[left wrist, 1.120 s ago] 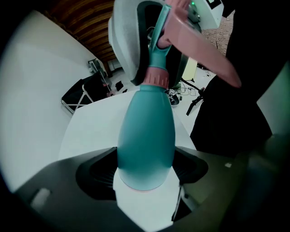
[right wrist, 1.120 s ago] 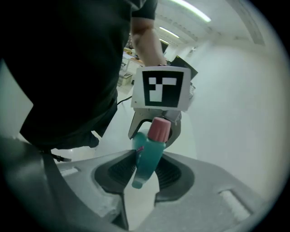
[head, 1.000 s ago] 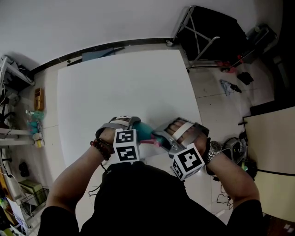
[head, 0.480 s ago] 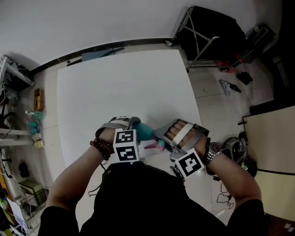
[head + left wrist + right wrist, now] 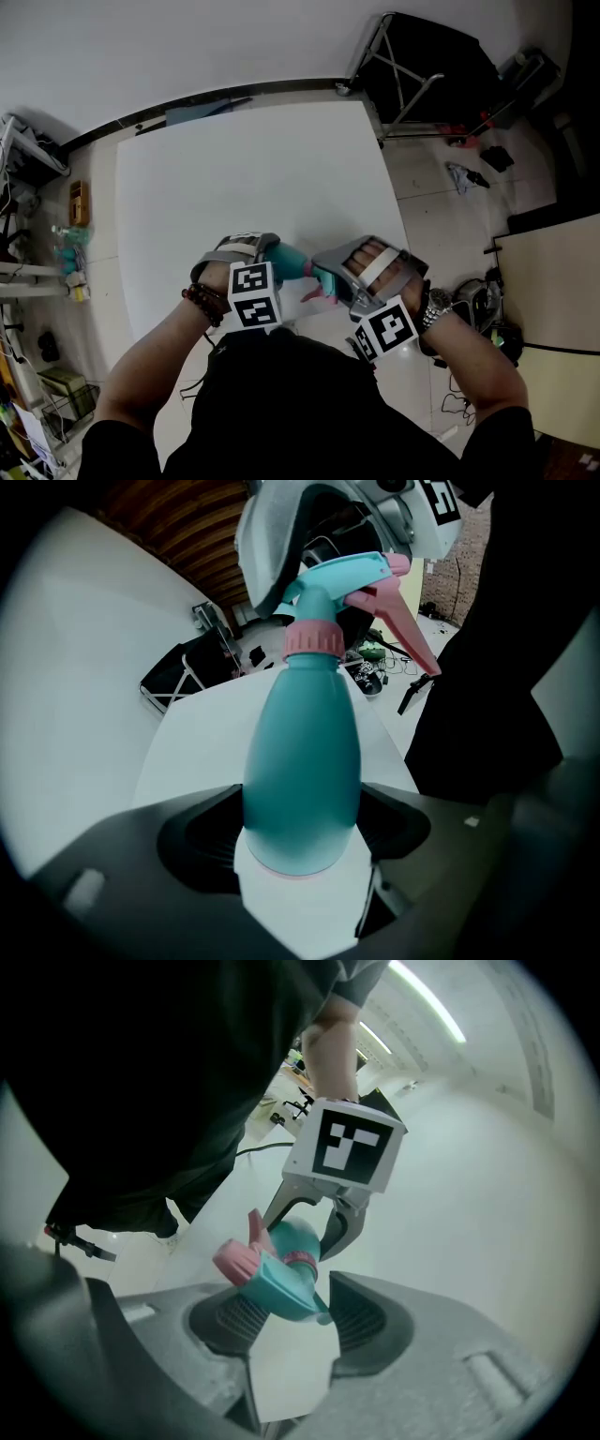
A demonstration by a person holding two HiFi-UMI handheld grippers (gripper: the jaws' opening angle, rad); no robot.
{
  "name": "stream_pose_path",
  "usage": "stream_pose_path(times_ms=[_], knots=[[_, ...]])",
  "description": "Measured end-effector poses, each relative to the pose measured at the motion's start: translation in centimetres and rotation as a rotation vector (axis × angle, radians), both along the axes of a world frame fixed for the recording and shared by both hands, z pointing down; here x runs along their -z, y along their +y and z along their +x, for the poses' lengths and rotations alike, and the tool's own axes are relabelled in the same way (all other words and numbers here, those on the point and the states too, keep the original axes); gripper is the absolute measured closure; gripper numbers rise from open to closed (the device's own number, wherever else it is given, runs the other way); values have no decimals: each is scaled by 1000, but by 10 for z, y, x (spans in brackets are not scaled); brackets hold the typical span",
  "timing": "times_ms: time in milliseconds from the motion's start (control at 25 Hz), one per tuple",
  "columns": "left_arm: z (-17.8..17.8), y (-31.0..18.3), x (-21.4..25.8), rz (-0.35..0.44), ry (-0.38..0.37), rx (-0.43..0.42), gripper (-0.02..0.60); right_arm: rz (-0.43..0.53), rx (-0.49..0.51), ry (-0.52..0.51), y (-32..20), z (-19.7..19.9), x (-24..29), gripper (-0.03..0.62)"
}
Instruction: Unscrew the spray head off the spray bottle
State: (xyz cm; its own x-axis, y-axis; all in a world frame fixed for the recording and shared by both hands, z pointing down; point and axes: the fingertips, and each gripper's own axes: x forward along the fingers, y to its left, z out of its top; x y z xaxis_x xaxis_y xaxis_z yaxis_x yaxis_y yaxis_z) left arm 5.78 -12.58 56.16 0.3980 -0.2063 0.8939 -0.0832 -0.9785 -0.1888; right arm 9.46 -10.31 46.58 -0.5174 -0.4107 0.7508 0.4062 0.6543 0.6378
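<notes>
A teal spray bottle [image 5: 302,761] with a pink collar [image 5: 312,639] and a teal-and-pink spray head [image 5: 361,578] is held over the white table [image 5: 253,169]. My left gripper [image 5: 302,841] is shut on the bottle's lower body. In the head view the bottle [image 5: 291,262] lies between both hands. My right gripper [image 5: 281,1321] has the spray head [image 5: 272,1274] between its jaws. Those jaws have just been opening; a gap shows beside the right pad, so they stand open around the head. The left gripper [image 5: 314,1232] shows beyond it in the right gripper view.
A black folding stand [image 5: 422,66] stands off the table's far right corner. Shelves with small items [image 5: 28,187] line the left. Cables and gear [image 5: 478,300] lie on the floor at the right. The person's dark torso fills the near side.
The right gripper's jaws have spread apart around the spray head, and its marker cube has shifted a little. More of the teal head shows. The left gripper has kept still on the bottle.
</notes>
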Motion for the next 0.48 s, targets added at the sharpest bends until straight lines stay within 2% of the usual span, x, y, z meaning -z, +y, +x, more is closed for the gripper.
stream_pose_path(times_ms=[320, 400, 480], knots=[[7, 7, 2, -25, -6, -40, 183, 29, 91, 49, 10, -6, -7, 424], [7, 6, 2, -9, -15, -45, 183, 25, 97, 50, 11, -7, -8, 470], [7, 3, 2, 16, -20, -43, 183, 16, 91, 47, 10, -7, -7, 473]])
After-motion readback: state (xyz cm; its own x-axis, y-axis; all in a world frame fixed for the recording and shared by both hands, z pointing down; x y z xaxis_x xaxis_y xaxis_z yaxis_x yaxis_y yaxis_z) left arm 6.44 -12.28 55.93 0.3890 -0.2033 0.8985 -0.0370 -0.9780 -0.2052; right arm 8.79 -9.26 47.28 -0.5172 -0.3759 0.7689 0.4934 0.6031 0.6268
